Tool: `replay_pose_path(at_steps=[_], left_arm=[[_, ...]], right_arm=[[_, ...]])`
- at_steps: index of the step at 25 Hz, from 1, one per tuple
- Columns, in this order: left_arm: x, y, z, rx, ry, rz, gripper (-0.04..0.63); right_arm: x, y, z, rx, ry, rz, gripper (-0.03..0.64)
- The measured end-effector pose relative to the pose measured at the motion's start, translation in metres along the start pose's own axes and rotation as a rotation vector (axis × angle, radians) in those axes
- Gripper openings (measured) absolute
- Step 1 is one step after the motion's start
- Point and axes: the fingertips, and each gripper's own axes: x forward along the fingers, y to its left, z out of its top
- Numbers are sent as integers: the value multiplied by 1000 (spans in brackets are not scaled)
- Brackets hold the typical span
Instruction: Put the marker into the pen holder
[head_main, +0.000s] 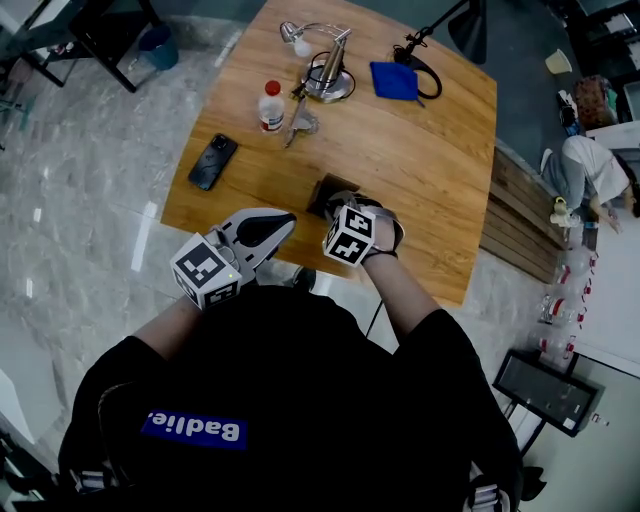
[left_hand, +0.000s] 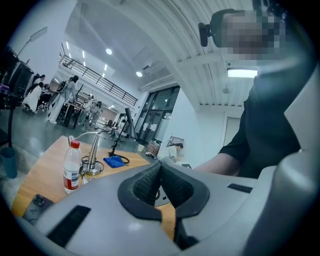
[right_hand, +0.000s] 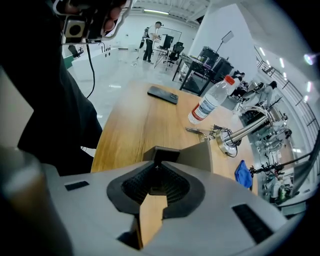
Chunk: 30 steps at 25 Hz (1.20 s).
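Pen holder (head_main: 331, 190), a dark square box, stands on the wooden table (head_main: 430, 150) near its front edge. The right gripper (head_main: 345, 212) is directly at it. In the right gripper view the tips of this gripper (right_hand: 156, 164) meet just in front of the holder's (right_hand: 197, 157) dark opening. The jaws are closed together, and I see nothing between the pads.

The left gripper (head_main: 288, 222) is held at the table's near edge, left of the holder and apart from it. In its own view its jaws (left_hand: 160, 164) are also pressed together and carry nothing.

The marker I cannot find with certainty. A thin dark object (right_hand: 199, 132) lies between the bottle (right_hand: 210, 102) and the lamp base (right_hand: 230, 140), well apart from both grippers. It is too small to say what it is. The head view shows only a small thin shape (head_main: 293, 128) at that place.

Only the head view shows the holder's top from above, and the right hand and marker cube cover part of it. The inside of the holder is too dark to see.
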Motion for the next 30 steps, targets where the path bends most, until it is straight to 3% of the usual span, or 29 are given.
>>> replay_pose_path(at_steps=[6,10,16,22,27,30], left_arm=[[4,-3,1,8,11,-18,9],[12,-9,9,30,7,-41,9],[30,-22,18,57,6,-87,9],[49,-37,23,78,11,-132,9],[63,-46,24,95,21,-163,9],[69,-51,23,100,31,-179,9]], right_arm=[[-8,2,6,16,-37,-8,71],[-43,-5,14,85,-130,-44,80],[-111,-15,29,355,-406,-74,80],[-182,-30,36,678,-800,-67,80],[-212,-32,29,801,-992,-84,70],[-216,-25,23,868,-1084,-74,15]])
